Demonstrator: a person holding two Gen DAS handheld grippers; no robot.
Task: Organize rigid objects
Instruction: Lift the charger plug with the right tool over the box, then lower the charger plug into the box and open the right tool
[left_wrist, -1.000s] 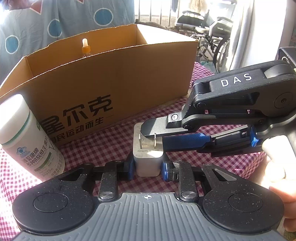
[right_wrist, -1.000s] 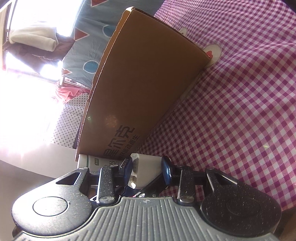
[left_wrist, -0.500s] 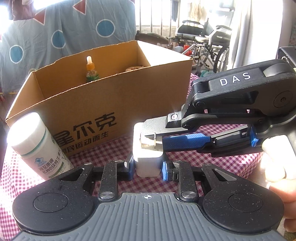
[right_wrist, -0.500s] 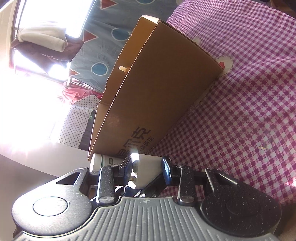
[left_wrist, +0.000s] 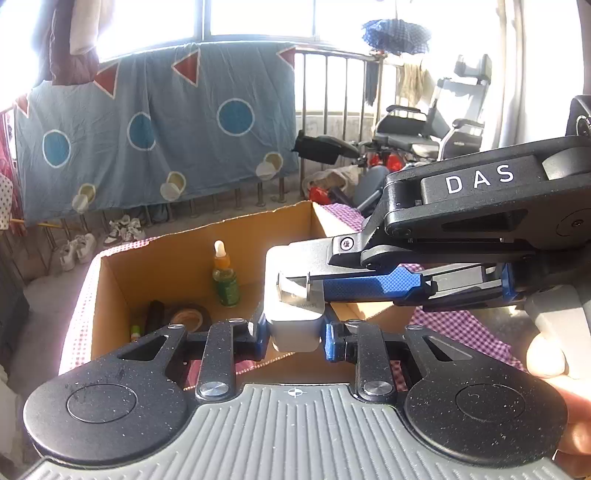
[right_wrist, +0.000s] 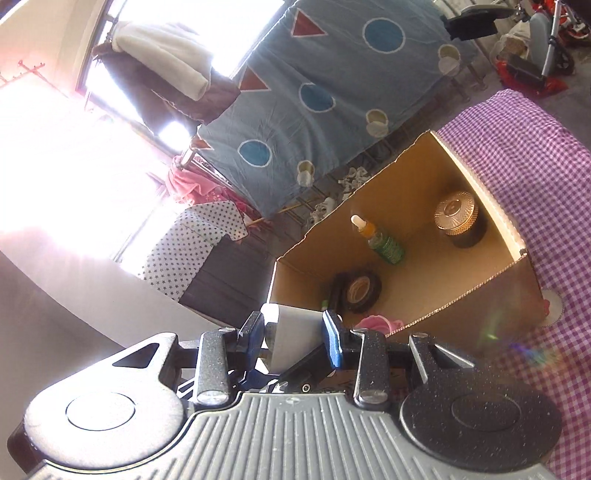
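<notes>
You are carrying a white plug adapter (left_wrist: 293, 325), a small hard-shelled block with two metal prongs on its upper face, above the near wall of the open cardboard box (left_wrist: 110, 291). Both tools are clamped on it: the left hand-held gripper (left_wrist: 293, 332) pinches the lower body on two opposite flat sides, and the right hand-held gripper (right_wrist: 293, 336) reaches in from the right of the box and grips the upper part, one finger lying over the prongs. Treat the adapter as light and rigid; it should not deform under pad pressure. Its smooth plastic shell is probably slippery, so keep the pads square on the flat sides and away from the rounded corners. Do not load the prongs; they could bend or make the block twist. Inside the box you can see a dropper bottle (left_wrist: 225, 277) standing against the far wall, a roll of dark tape (right_wrist: 356, 291) lying on the floor of the box, and a gold-capped jar (right_wrist: 458, 218) in the far right corner. Judge the open floor near the front of the box as the likeliest place to set the adapter down.
</notes>
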